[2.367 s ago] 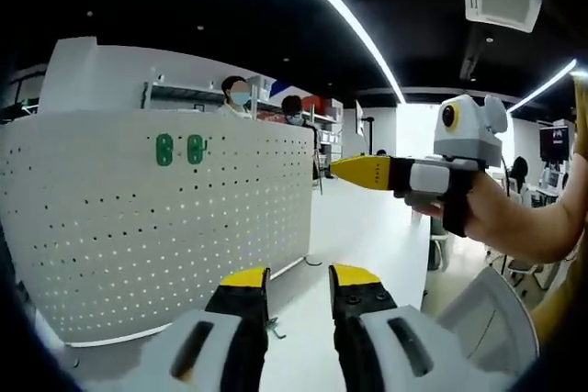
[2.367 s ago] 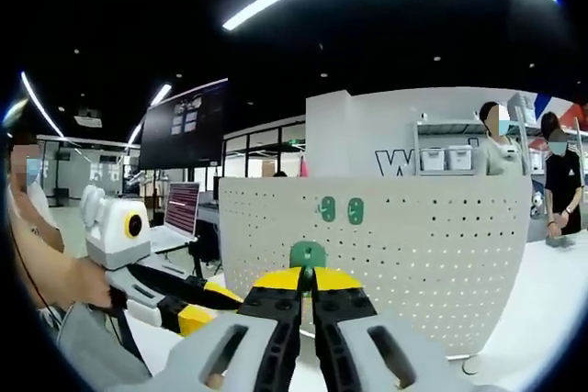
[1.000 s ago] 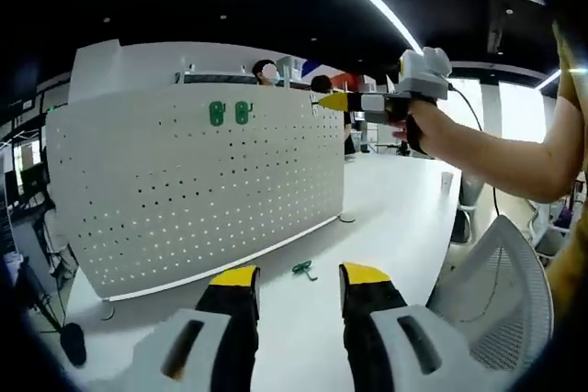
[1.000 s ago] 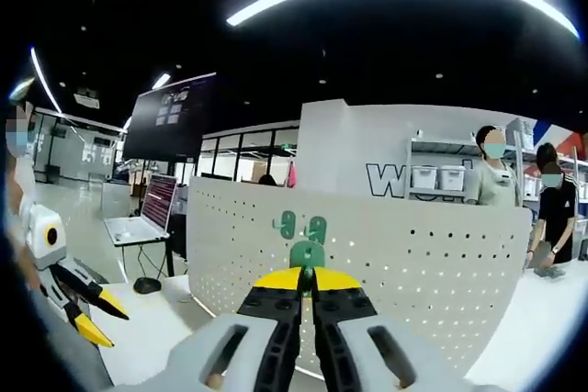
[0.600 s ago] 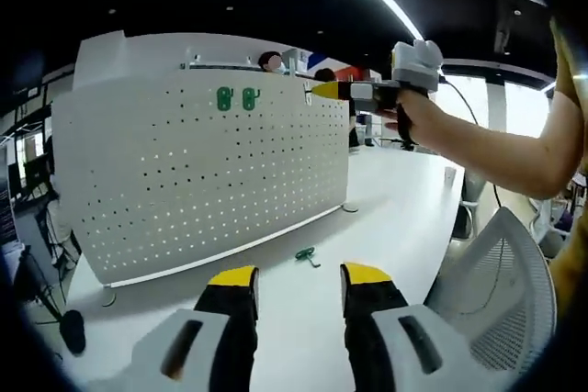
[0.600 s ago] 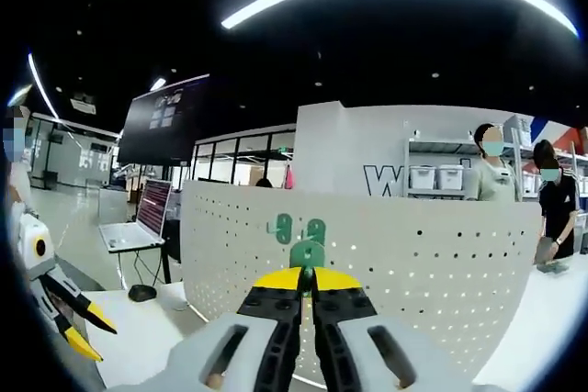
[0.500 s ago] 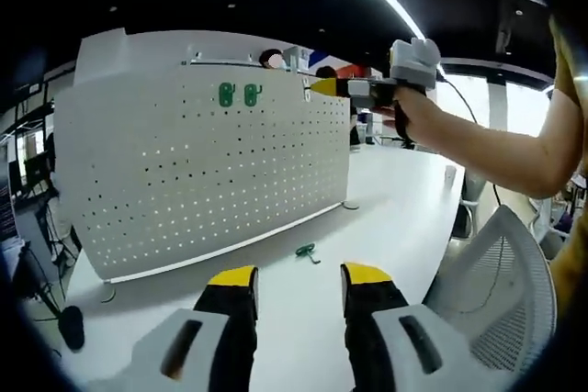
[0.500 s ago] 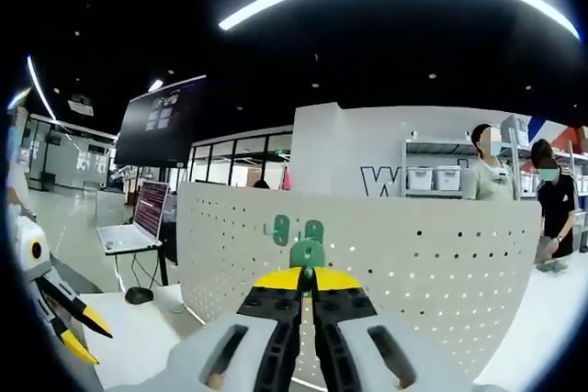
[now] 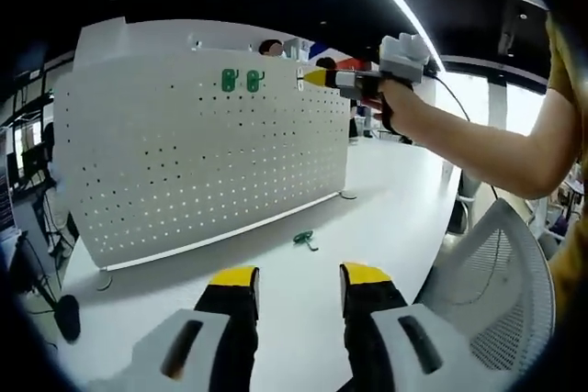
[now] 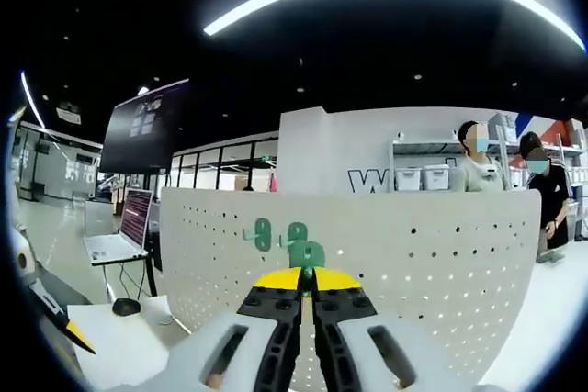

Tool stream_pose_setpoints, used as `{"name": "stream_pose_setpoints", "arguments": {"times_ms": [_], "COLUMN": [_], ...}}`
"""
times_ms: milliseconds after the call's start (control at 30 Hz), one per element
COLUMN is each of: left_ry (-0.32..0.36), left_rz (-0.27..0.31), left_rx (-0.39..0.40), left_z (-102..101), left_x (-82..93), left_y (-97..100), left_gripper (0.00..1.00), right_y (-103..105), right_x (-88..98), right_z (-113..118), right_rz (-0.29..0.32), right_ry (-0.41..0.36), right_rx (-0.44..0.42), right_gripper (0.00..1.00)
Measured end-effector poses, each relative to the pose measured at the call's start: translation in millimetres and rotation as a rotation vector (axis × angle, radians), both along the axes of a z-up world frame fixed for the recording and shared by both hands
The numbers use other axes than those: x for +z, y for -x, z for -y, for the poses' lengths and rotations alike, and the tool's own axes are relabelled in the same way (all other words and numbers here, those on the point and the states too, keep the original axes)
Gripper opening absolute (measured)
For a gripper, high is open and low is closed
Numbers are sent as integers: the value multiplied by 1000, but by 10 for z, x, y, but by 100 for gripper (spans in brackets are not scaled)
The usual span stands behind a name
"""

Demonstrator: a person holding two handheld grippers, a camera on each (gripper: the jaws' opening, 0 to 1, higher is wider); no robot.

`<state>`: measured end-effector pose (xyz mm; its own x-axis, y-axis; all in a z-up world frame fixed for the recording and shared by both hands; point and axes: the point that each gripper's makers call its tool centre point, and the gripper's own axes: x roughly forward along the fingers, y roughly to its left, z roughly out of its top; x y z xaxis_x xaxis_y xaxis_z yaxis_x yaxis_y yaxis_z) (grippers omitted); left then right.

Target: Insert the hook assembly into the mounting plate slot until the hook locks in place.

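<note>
Up at pegboard (image 9: 202, 153) top edge, right gripper (image 9: 317, 78) clenched on green hook (image 10: 307, 253) beside two mounted hooks (image 10: 279, 234), left gripper (image 9: 296, 282) released over table (image 9: 367, 190), spare hook (image 9: 304, 240) lying there.

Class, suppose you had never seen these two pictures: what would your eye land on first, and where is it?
The big white pegboard standing on the white table, with two green hooks near its top edge. Next, the right gripper, shut on a green hook and raised towards the board. A spare green hook lies on the table.
</note>
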<state>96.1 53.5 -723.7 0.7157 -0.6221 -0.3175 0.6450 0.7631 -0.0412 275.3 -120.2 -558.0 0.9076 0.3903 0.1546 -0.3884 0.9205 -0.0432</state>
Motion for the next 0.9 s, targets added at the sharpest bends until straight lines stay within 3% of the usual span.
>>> {"name": "stream_pose_setpoints", "arguments": {"times_ms": [900], "left_ry": [-14], "left_rz": [-2], "left_rx": [4], "left_z": [-139], "left_x": [-56], "left_y": [-14], "left_gripper": [36], "right_y": [-354], "right_x": [13], "right_z": [-15], "right_rz": [43], "right_ry": [-10], "right_rx": [-86], "right_gripper": [0]}}
